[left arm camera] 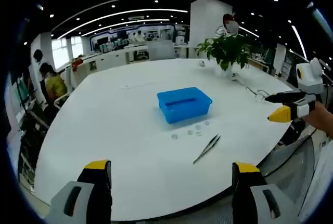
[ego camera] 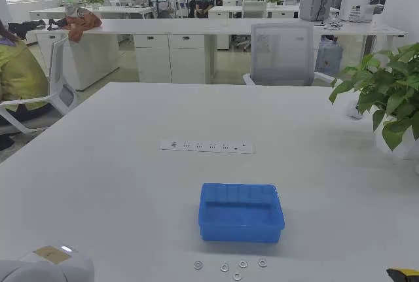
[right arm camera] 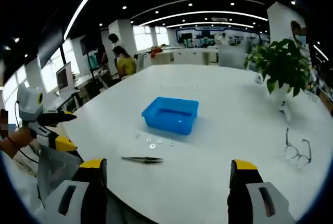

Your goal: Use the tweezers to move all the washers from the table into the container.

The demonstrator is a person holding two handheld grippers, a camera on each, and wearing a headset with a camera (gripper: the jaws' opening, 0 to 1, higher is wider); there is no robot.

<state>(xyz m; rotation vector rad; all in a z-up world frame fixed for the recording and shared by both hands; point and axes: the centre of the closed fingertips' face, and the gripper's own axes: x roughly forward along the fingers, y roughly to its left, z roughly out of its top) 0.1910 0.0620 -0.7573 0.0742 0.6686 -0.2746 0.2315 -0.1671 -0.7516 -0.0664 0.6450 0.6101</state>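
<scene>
Fingers (left arm camera: pixel 97 185) on both sides gape wide, empty — tweezers (left arm camera: pixel 207 148) lie well ahead of them.

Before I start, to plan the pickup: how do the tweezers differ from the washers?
The tweezers are one long, thin, dark tool; the washers are several small pale rings. The washers lie nearer the blue container than the tweezers. Both lie flat on the white table.
</scene>
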